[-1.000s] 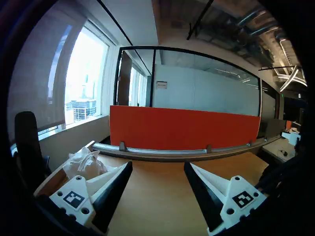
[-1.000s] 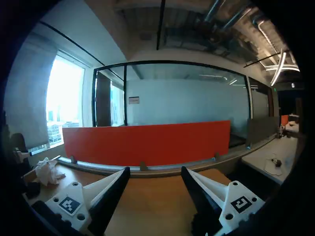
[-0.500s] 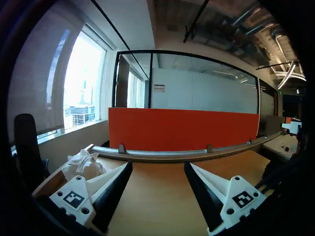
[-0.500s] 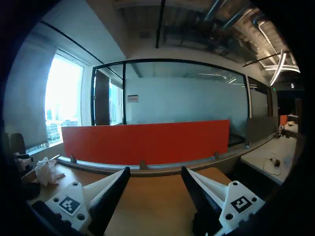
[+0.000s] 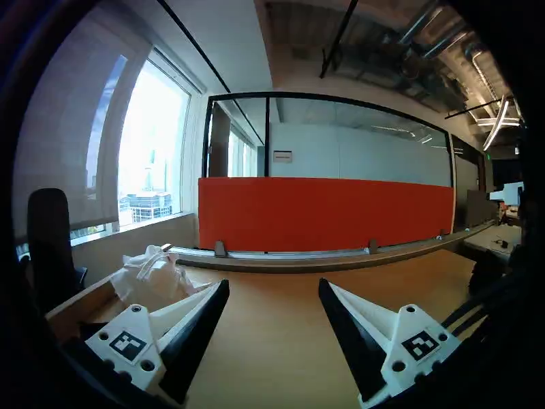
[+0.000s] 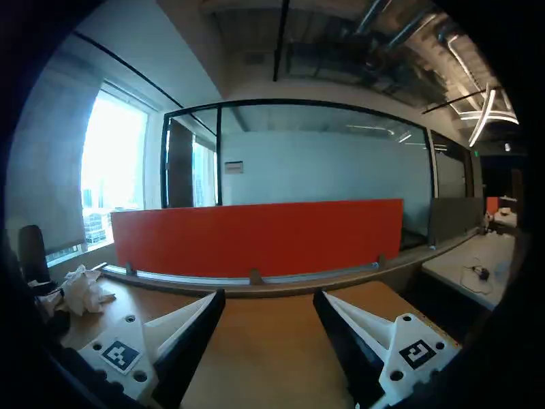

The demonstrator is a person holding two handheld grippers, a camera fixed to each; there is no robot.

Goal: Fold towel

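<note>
A crumpled white towel [image 5: 151, 276] lies in a heap at the left end of the wooden desk [image 5: 272, 341], just beyond my left gripper's left finger. My left gripper [image 5: 272, 300] hangs open over the bare desktop with nothing between its fingers. In the right gripper view the same towel [image 6: 82, 290] sits far off at the left edge of the desk [image 6: 266, 354]. My right gripper [image 6: 268, 310] is open too, above the wood and well to the right of the towel.
An orange divider panel [image 5: 323, 213] on a grey rail bounds the desk's far edge. A black chair back [image 5: 49, 245] stands at the left by the window [image 5: 153, 163]. Another desk [image 6: 470, 262] with small items lies to the right.
Both views have tilted slightly, so the divider and towel sit a little higher and more desktop shows. The towel has not moved and both grippers stay open.
</note>
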